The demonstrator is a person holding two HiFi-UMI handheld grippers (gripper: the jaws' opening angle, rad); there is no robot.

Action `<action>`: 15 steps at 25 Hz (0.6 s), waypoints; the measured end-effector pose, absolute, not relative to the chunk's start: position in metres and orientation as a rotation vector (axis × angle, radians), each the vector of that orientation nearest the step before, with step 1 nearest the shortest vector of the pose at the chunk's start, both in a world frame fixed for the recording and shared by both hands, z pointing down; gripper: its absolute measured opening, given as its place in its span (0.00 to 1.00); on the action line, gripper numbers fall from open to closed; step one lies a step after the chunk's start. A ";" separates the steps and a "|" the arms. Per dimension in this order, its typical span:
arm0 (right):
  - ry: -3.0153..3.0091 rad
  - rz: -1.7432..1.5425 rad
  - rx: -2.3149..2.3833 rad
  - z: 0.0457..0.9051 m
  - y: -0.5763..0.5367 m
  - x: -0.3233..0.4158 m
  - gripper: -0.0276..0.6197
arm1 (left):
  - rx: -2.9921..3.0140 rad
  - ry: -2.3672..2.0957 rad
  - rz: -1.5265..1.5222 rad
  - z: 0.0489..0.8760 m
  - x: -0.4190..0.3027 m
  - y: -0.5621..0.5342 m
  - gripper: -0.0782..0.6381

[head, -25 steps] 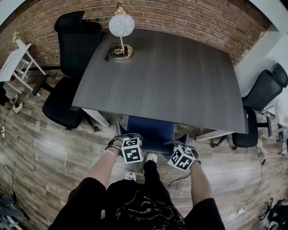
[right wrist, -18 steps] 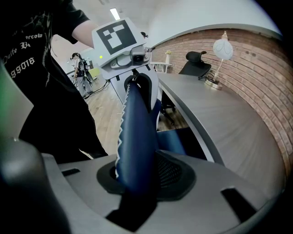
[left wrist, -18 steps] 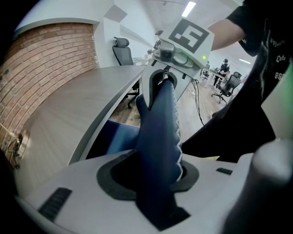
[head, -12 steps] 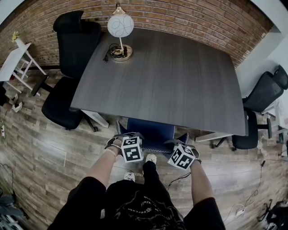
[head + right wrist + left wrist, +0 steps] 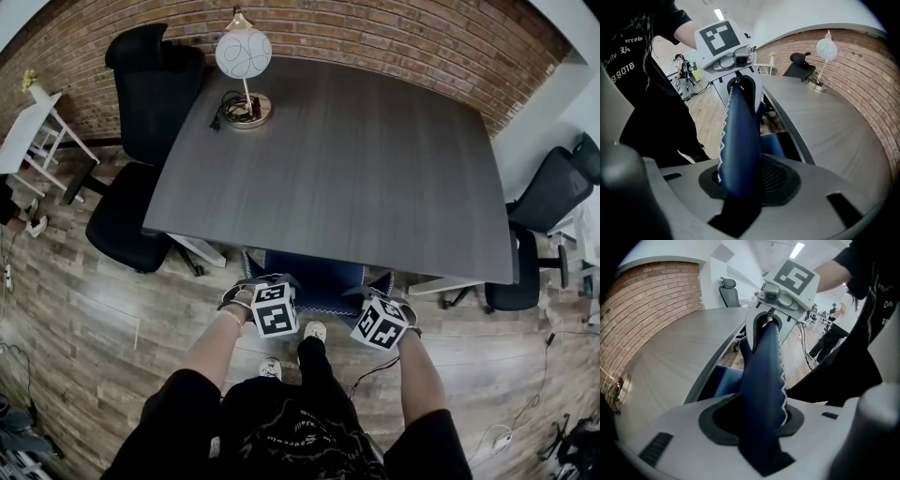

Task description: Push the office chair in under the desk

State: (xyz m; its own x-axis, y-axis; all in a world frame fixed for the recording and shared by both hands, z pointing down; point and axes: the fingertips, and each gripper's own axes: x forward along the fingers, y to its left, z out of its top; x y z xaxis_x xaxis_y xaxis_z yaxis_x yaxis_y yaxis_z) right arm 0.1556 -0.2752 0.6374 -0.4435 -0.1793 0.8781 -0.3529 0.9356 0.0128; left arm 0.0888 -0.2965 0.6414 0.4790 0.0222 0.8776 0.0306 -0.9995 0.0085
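Evidently left tongs point(image 5: 247, 291) and right tongs point(image 5: 391, 294) pinch the soft backrest top of the blue office chair point(image 5: 314, 272); it probably rolls easily under the surface point(image 5: 337, 159).

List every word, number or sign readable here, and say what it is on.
"9016": end of the white print on the black shirt; the rest is too blurred.
Cubes on the left gripper and right gripper: coded squares, no letters.
Desk, lamp, office chair: no text.
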 end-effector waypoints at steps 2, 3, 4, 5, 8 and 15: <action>-2.041 0.206 0.380 0.637 -0.278 0.158 0.22 | -2.686 -0.041 -1.605 0.644 0.090 -0.300 0.32; -2.041 0.206 0.380 0.637 -0.279 0.159 0.22 | -2.687 -0.042 -1.606 0.643 0.091 -0.300 0.32; -2.041 0.206 0.379 0.637 -0.280 0.160 0.22 | -2.693 -0.044 -1.606 0.643 0.092 -0.301 0.32; -2.041 0.205 0.378 0.637 -0.281 0.160 0.22 | -2.697 -0.045 -1.604 0.642 0.093 -0.302 0.32; -2.041 0.203 0.374 0.637 -0.285 0.162 0.22 | -2.698 -0.036 -1.600 0.641 0.095 -0.307 0.32; -2.043 0.193 0.371 0.637 -0.294 0.167 0.22 | -2.701 -0.026 -1.600 0.643 0.099 -0.315 0.32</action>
